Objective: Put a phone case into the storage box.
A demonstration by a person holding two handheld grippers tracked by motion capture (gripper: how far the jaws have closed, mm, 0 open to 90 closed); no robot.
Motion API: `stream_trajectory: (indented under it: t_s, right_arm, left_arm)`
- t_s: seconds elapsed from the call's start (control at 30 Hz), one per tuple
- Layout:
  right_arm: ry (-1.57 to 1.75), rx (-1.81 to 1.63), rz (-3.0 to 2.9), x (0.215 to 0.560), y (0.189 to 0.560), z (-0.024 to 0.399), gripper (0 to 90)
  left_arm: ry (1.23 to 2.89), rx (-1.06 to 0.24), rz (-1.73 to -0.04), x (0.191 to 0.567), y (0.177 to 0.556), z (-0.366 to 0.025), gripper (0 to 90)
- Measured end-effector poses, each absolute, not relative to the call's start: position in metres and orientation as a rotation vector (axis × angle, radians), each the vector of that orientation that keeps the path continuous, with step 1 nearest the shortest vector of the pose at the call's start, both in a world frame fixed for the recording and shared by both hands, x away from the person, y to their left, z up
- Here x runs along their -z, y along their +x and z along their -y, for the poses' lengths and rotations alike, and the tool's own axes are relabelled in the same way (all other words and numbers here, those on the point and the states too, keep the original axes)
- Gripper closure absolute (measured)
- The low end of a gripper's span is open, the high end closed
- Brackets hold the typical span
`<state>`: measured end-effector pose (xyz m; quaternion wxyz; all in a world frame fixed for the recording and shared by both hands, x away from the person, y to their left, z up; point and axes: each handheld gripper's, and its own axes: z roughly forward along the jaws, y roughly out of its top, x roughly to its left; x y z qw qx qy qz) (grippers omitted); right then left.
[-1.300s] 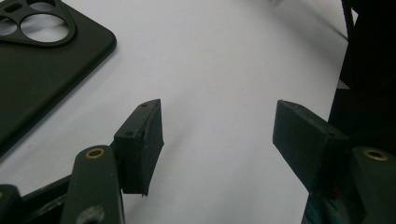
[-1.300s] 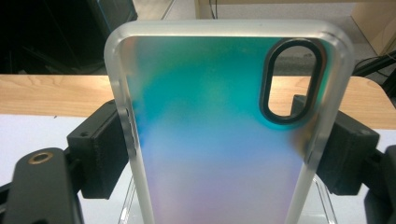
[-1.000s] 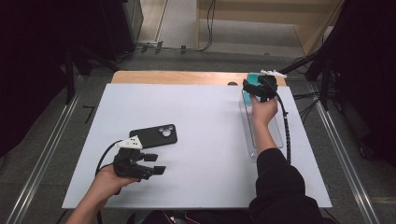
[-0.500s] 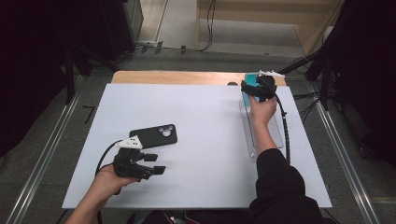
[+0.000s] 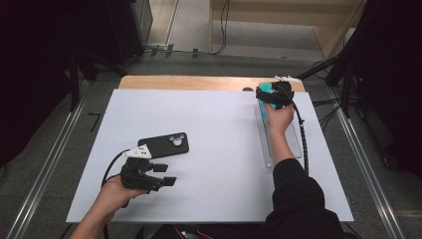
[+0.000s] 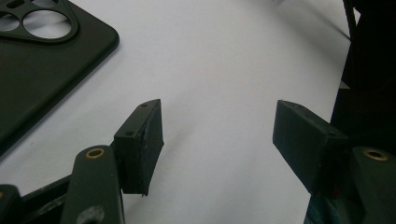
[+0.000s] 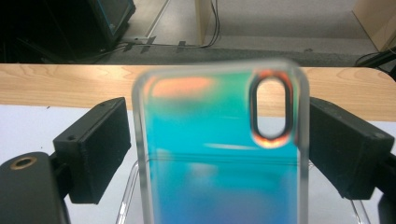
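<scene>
While the left gripper (image 5: 166,174) idles, the work is at the right gripper (image 5: 272,94).

High view: a white rectangular table top (image 5: 214,129) has a pale wooden strip (image 5: 189,82) along its far edge. At the right lies a long clear plastic tray (image 5: 298,144), with the person's right forearm stretched above it. At the tray's far end the right gripper brackets an iridescent teal phone case with a clear rim (image 5: 264,88). Near the left front, the left gripper rests on the table, just beside a flat black phone case with round camera openings (image 5: 164,145).

Left gripper view: the left gripper (image 6: 217,135) has its jaws spread wide with nothing between them, only bare white table. The black case (image 6: 42,70) lies apart, at the upper left.

Right gripper view: the teal case (image 7: 215,154) stands upright between the jaws of the right gripper (image 7: 219,140), its oval camera hole at the top. The jaws have just been opening; whether the pads press the case cannot be told. Below, the tray's clear rim (image 7: 127,193) curves around the case's base.

To do this well, I judge the case should sit square and steady in the tray before the jaws draw clear, or it may tip. Apart from this case, the visible part of the tray looks empty.
</scene>
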<state>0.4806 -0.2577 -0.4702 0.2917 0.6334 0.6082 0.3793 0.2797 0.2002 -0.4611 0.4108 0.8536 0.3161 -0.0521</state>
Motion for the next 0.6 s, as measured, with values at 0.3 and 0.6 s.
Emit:
stream_trajectory:
  t_s: [0.3,0.6]
  right_arm:
    - [1.684,-1.002,-1.63,0.47,0.48,0.259,9.5]
    - [1.713,-1.05,-1.642,0.457,0.474,0.267,1.9]
  left_arm:
    - [2.147,0.131,-0.796,0.461,0.28,-0.2,33.8]
    - [2.151,0.13,-0.802,0.461,0.282,-0.2,33.8]
